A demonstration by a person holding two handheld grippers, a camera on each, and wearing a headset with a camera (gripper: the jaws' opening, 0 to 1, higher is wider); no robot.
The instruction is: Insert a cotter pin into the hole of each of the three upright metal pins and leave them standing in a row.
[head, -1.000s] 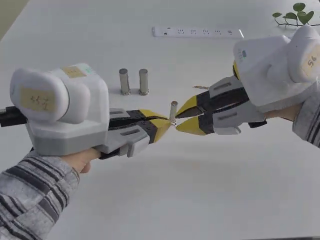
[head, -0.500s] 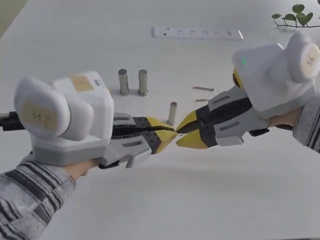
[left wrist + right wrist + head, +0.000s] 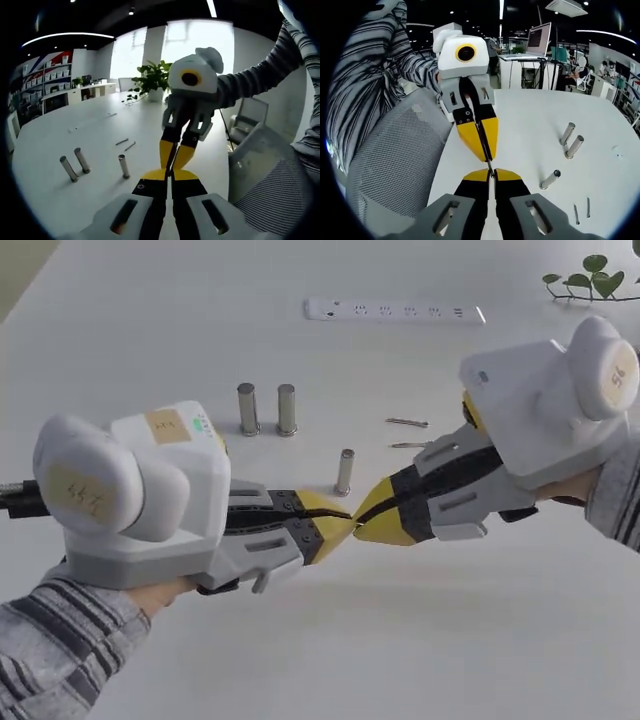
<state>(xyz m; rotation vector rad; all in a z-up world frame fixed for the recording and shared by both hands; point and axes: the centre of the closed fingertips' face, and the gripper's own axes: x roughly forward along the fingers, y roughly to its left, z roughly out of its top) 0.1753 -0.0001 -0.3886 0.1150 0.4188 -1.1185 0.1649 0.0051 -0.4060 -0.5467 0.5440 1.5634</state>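
Observation:
Three upright metal pins stand on the white table: two side by side [image 3: 247, 406] [image 3: 286, 408] and a third [image 3: 345, 471] nearer me. My left gripper [image 3: 345, 527] and right gripper [image 3: 365, 520] meet tip to tip in the air just in front of the third pin, clear of it. Both are shut. In the right gripper view a thin cotter pin [image 3: 490, 166] runs from the left gripper's tips into the right gripper [image 3: 491, 174]. The left gripper view shows the shut left gripper [image 3: 171, 173] facing the other's yellow tips, with the third pin [image 3: 123, 165] to the left.
Two loose cotter pins [image 3: 407, 422] [image 3: 410, 445] lie on the table right of the upright pins. A white power strip [image 3: 395, 309] lies at the far edge, with a plant sprig [image 3: 590, 275] at the far right. A mesh chair [image 3: 395, 155] stands beside the table.
The right gripper's jaws, open a second ago, have shut against the left gripper's tips. Both grippers have drawn toward me, away from the third pin.

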